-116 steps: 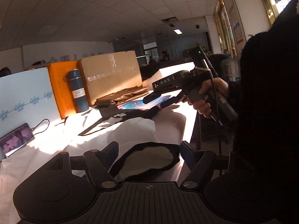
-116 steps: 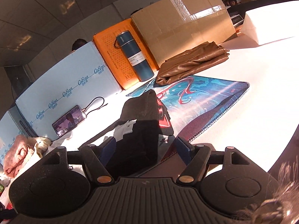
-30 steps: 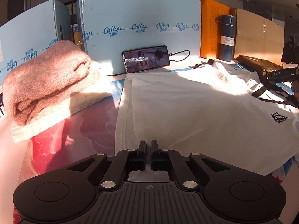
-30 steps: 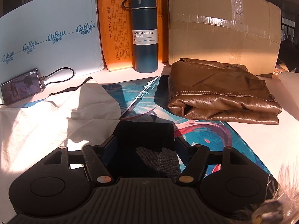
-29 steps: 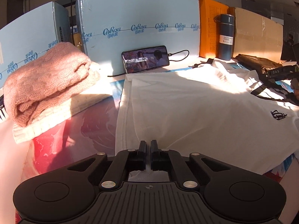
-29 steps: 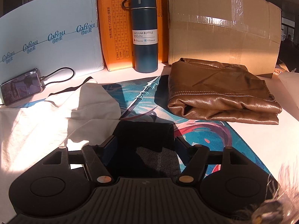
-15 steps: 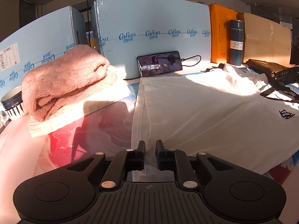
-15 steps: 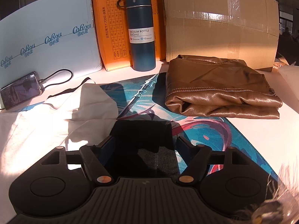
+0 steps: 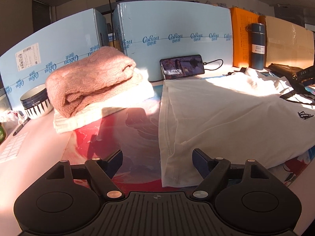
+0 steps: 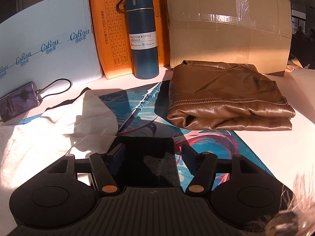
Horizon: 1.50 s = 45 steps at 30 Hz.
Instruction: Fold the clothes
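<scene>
A white T-shirt [image 9: 226,116] with a small black logo lies spread flat on the printed desk mat [image 9: 137,137]. My left gripper [image 9: 157,157] is open and empty just above the shirt's near hem corner. In the right wrist view the shirt's crumpled sleeve [image 10: 82,114] lies at the left, and a black part of the garment [image 10: 149,157] lies between the fingers of my right gripper [image 10: 152,153], which is open. The right gripper also shows at the far right of the left wrist view [image 9: 304,74].
A folded pink sweater [image 9: 90,80] on a white knit lies at the left beside a striped bowl [image 9: 36,103]. A phone [image 9: 182,68] leans on the blue boxes. A blue vacuum bottle [image 10: 142,37], cardboard boxes and a folded brown leather garment [image 10: 226,100] stand at the back right.
My left gripper has opened and let go of the shirt's hem, which now lies on the mat. The right gripper has stayed open and moved slightly forward.
</scene>
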Each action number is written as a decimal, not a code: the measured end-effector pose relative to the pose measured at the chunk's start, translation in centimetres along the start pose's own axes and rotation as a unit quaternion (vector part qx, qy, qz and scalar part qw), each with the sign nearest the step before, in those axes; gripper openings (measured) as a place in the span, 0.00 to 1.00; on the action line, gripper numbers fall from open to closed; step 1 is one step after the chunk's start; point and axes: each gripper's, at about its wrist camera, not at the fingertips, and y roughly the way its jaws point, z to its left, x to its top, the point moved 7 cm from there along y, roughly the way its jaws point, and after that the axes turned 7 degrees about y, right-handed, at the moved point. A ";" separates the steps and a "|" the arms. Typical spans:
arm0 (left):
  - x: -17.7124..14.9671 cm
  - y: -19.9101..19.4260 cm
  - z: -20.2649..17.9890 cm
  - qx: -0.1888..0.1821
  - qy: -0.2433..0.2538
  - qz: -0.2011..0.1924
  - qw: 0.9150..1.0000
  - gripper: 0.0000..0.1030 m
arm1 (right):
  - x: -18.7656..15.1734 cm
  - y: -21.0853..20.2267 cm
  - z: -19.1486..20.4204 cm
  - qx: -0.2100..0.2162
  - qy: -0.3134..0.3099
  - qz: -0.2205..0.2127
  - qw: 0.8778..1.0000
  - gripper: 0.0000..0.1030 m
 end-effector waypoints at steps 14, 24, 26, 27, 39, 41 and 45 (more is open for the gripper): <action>4.9 0.2 -1.0 -0.078 -0.130 -0.108 0.983 0.90 | 5.6 -0.1 5.0 0.062 -0.014 -0.023 0.998 0.59; 5.4 3.1 -3.6 -0.126 -0.144 -0.077 0.978 0.90 | 6.0 11.2 13.5 0.050 -0.061 0.059 0.995 0.45; 5.2 3.3 -3.4 -0.129 -0.152 -0.072 0.977 0.91 | 5.8 12.4 13.8 0.051 -0.060 0.046 0.996 0.21; 5.1 3.4 -3.3 -0.131 -0.156 -0.069 0.977 0.91 | 5.7 12.6 14.0 0.052 -0.076 0.034 0.995 0.18; 3.2 -1.4 2.1 -0.022 -0.150 -0.105 0.983 0.91 | 7.5 6.3 12.5 0.101 -0.012 -0.040 0.994 0.49; 2.6 -2.6 2.6 -0.012 -0.154 -0.107 0.982 0.92 | 7.6 2.0 11.3 0.118 -0.029 -0.077 0.990 0.56; 2.8 -4.3 0.4 -0.067 -0.137 -0.136 0.979 0.95 | 5.6 -6.9 8.4 0.150 -0.049 -0.153 0.975 0.70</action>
